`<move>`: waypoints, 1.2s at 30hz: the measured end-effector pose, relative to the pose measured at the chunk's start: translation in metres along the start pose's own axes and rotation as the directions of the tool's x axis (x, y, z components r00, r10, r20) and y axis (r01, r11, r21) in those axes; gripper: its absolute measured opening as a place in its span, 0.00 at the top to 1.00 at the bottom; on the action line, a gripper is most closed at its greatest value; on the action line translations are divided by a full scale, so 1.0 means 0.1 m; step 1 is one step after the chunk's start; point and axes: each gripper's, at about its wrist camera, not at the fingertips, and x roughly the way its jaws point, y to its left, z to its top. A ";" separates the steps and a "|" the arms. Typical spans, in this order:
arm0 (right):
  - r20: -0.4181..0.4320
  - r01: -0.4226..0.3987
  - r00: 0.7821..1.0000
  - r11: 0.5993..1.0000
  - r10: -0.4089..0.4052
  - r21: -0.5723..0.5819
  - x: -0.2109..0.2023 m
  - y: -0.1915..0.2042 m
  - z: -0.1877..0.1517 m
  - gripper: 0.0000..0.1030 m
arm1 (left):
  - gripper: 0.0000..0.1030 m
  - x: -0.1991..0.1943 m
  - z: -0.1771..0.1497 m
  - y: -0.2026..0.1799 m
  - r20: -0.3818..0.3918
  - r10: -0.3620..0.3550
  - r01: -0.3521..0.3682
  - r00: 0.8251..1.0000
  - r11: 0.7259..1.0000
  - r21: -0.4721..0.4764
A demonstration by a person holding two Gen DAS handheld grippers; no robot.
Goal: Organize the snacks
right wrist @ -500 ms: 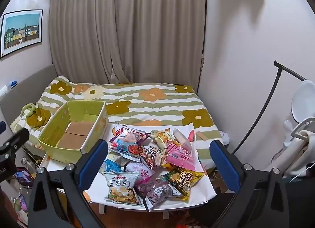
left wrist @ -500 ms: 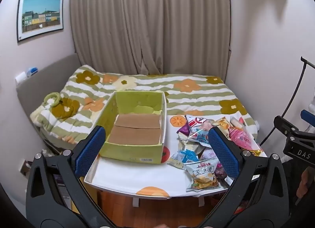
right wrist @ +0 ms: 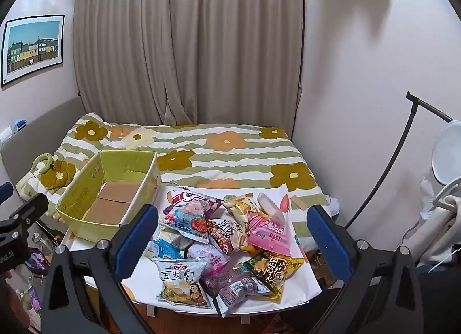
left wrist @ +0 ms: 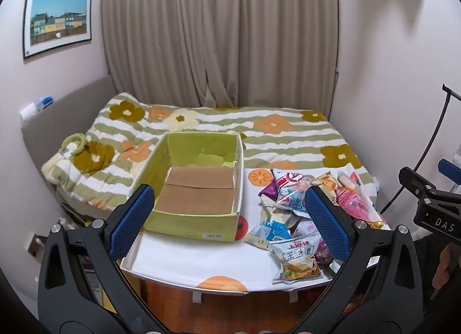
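A green cardboard box (left wrist: 198, 178) with a bare brown bottom stands on the left of a white table (left wrist: 187, 259); it also shows in the right wrist view (right wrist: 109, 198). A pile of several snack bags (left wrist: 299, 218) lies to its right, seen closer in the right wrist view (right wrist: 224, 239). A white corn-snack bag (right wrist: 181, 282) lies nearest the front edge. My left gripper (left wrist: 230, 221) is open and empty, held back from the table in front of the box. My right gripper (right wrist: 233, 244) is open and empty, held above and in front of the pile.
A bed with a striped flower quilt (right wrist: 224, 152) lies behind the table. Curtains (right wrist: 187, 45) hang at the back wall. A black stand (right wrist: 403, 146) and a white garment (right wrist: 440, 218) are at the right. Wooden floor (left wrist: 219, 311) shows below the table's front edge.
Both grippers have barely shifted. The box and snack bags lie as before.
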 end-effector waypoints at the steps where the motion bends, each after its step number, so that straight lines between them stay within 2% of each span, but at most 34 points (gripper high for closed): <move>1: -0.004 -0.005 1.000 1.000 0.005 0.001 0.02 -0.01 0.02 0.00 | 0.00 0.01 0.00 -0.01 -0.002 0.003 -0.003 1.000 1.000 0.002; 36: -0.024 -0.028 0.999 0.999 0.029 0.014 0.14 -0.07 0.01 0.00 | 0.00 0.07 0.01 -0.01 -0.009 0.011 -0.011 1.000 1.000 0.006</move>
